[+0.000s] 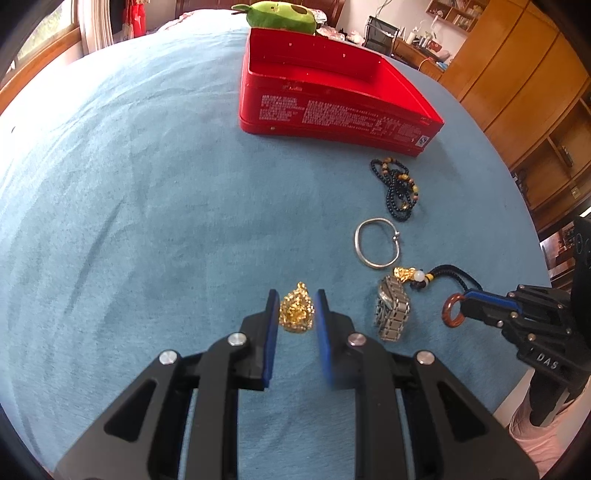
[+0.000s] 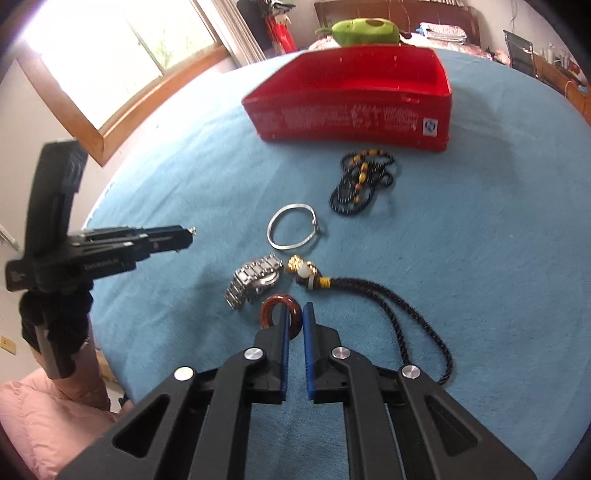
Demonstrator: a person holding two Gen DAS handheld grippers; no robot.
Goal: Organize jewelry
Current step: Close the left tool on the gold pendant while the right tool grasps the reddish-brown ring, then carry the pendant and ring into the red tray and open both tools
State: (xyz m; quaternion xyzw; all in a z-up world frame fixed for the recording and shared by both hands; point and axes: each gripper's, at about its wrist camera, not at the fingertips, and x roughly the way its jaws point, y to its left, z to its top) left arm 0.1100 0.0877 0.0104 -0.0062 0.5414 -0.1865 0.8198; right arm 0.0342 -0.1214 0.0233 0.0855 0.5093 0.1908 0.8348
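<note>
Location type: a home bedroom. Work surface: a bed covered with a blue plush blanket. A dark wooden headboard stands at the far end, with a green avocado-shaped plush toy resting in front of it. A wood-framed window with a pale curtain occupies one wall. Tall brown wooden wardrobes with open shelf compartments line the opposite wall. A cluttered wooden desk, a black mesh chair and a wall-mounted bookshelf occupy the far corner.
</note>
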